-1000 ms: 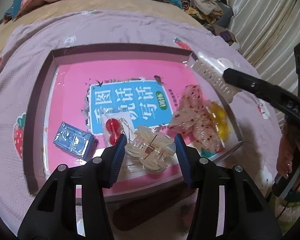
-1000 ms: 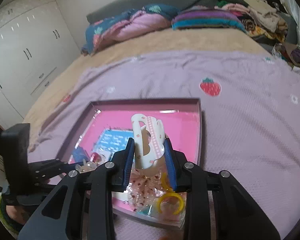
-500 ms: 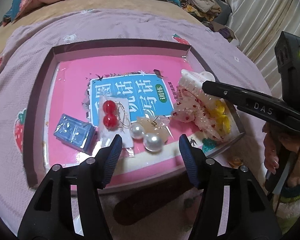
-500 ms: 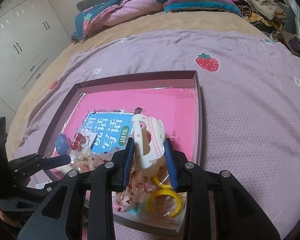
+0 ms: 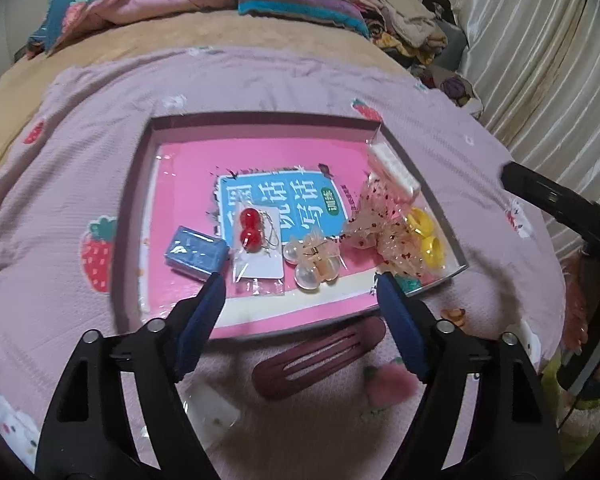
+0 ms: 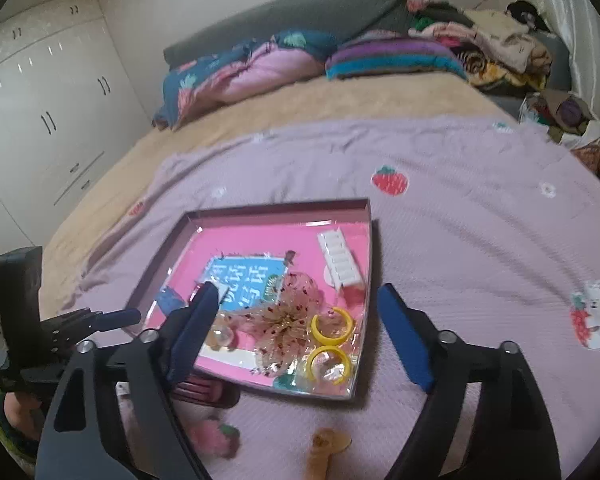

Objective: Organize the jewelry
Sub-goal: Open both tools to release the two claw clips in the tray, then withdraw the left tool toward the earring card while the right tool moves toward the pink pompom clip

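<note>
A shallow tray point(image 5: 132, 184) with a pink liner lies on the bed; it also shows in the right wrist view point(image 6: 370, 264). In it lie a white claw clip point(image 5: 394, 168) point(image 6: 340, 260), a spotted bow point(image 5: 380, 220) point(image 6: 284, 312), yellow rings point(image 5: 426, 236) point(image 6: 332, 340), pearl earrings point(image 5: 314, 260), red cherry earrings on a card point(image 5: 250, 226) and a blue box point(image 5: 194, 254). My left gripper point(image 5: 300, 308) is open and empty at the tray's near edge. My right gripper point(image 6: 296, 320) is open and empty over the tray's near right corner.
A maroon snap clip point(image 5: 320, 360) lies on the lilac strawberry blanket point(image 5: 80, 184) in front of the tray. A pink strawberry clip point(image 5: 388, 384) and a small amber piece point(image 6: 328, 444) lie nearby. Pillows and piled clothes point(image 6: 480, 52) sit at the far end.
My right gripper opened, left the white claw clip in the tray's far right part, and pulled back. My left gripper, after leaving the pearl earrings in the tray, drew back too.
</note>
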{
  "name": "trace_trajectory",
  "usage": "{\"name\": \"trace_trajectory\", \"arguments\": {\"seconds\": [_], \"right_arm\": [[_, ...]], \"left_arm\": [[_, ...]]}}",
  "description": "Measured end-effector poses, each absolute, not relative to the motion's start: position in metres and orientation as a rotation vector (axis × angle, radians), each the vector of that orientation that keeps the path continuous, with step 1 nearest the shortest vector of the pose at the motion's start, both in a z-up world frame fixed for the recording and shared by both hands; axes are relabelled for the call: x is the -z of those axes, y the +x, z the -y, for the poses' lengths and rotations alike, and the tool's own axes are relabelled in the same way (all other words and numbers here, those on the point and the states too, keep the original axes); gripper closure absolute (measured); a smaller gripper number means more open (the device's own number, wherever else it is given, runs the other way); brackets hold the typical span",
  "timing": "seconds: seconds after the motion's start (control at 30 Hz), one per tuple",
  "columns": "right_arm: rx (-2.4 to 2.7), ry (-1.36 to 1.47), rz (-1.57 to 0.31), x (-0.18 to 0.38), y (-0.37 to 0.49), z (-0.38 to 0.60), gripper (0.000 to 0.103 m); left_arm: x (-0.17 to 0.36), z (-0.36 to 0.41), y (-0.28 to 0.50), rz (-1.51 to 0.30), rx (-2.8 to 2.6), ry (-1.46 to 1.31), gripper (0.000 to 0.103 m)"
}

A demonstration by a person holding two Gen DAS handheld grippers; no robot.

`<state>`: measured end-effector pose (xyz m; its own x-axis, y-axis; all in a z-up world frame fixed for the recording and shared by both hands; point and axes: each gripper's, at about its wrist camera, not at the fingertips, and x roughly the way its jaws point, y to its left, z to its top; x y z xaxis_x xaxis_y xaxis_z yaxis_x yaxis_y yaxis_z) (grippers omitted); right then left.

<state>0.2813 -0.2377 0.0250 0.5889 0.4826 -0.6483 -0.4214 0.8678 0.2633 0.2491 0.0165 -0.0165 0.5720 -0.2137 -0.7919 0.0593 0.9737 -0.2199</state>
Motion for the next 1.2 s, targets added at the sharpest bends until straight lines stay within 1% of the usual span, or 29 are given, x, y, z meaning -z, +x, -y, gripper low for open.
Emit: {"name": "trace_trajectory", "arguments": {"seconds": [0.03,0.1,0.17,0.27,0.47,0.73,0.93,1.2], "right_arm": [[-0.525,0.086,-0.773,-0.029,0.278,0.24,0.017],[-0.518,0.089,-0.759,-0.037,0.268,0.244,0.015],[-0.517,0.092,-0.742,-0.045,0.26,0.247,0.014],[-0.511,0.092,-0.716,-0.055,0.247,0.251,0.012],[-0.511,0.091,-0.676,-0.072,0.223,0.257,0.01],[-0.506,0.087,-0.647,-0.084,0.192,0.258,0.009],[-0.502,0.068,-0.655,-0.077,0.172,0.254,0.009],[-0.515,0.029,-0.663,-0.066,0.145,0.245,0.009]], "left_arm": [[0.013,-0.017,0.247,-0.943,0.159,-0.179,0.028],[0.004,-0.021,0.24,-0.922,0.149,-0.185,0.02],[-0.005,-0.022,0.235,-0.905,0.139,-0.187,0.018],[-0.019,-0.026,0.225,-0.878,0.121,-0.192,0.01],[-0.037,-0.031,0.204,-0.838,0.101,-0.191,0.01],[-0.048,-0.038,0.176,-0.804,0.072,-0.199,0.01],[-0.047,-0.04,0.156,-0.796,0.069,-0.2,0.01],[-0.031,-0.044,0.135,-0.818,0.062,-0.209,0.01]]}}
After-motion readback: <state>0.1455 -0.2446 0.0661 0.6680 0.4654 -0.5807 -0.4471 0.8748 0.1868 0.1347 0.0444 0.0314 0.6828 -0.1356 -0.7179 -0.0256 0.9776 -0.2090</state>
